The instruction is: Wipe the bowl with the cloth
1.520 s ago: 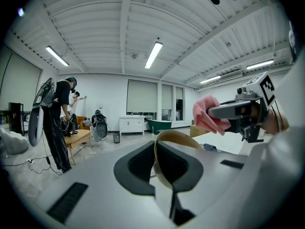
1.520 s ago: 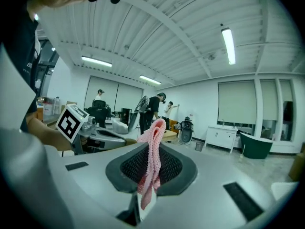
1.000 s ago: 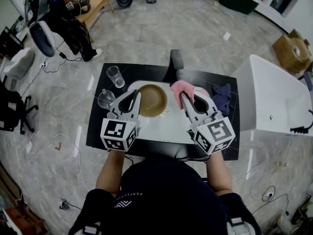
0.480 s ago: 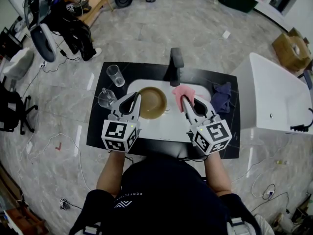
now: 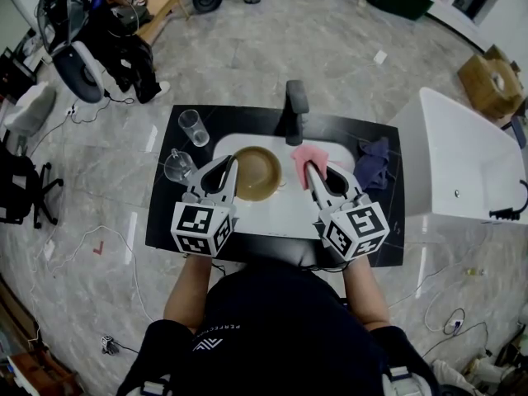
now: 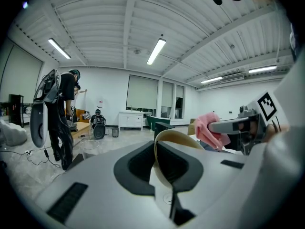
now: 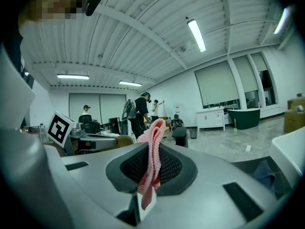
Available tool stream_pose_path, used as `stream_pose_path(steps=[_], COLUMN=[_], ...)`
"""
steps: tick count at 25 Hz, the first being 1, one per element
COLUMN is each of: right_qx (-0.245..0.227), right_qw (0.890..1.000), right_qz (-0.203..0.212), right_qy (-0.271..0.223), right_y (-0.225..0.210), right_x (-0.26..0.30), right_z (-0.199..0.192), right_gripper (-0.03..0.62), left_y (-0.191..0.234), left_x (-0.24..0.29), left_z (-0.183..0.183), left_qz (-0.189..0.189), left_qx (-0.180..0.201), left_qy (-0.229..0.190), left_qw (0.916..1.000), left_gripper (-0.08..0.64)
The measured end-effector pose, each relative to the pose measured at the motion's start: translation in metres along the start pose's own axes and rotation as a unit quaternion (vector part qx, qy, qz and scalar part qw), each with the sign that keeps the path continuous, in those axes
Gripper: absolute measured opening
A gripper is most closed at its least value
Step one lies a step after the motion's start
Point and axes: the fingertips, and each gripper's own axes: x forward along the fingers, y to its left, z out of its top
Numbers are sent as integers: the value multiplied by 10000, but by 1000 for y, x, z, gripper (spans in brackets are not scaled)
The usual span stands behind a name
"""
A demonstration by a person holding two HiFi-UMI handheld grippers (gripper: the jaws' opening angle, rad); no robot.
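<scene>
You wear a dark short-sleeved shirt (image 5: 272,320) with small white lettering. Your left tongs (image 5: 230,162) and right tongs (image 5: 310,168) are pale grey with dark inner recesses, each carrying a cube (image 5: 200,228) of black-and-white square markers.

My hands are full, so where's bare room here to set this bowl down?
The sink floor in front of the bowl, between the left tongs and the right tongs, looks bare. So does the counter between faucet and blue cloth. The left strip is crowded with two glasses.

Tan bowl (image 5: 256,172) gripper-held, pink cloth (image 5: 308,157) beside
</scene>
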Motion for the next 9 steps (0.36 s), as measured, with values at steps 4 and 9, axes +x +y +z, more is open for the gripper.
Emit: stream_pose_path(steps=[4,9], right_qx=[6,56], right_qw=[10000,10000], right_qz=[7,20], right_qy=[-6,-39], right_y=[-1,-4], right_x=[-1,-4], right_z=[-2,-4], right_gripper=[49,49], left_y=[-2,-4], left_x=[1,3], left_z=[-3,-6], left_qz=[-3,-14], left_qx=[0,11], left_qy=[27,34], left_qw=[10000,10000], left_gripper=[20,20])
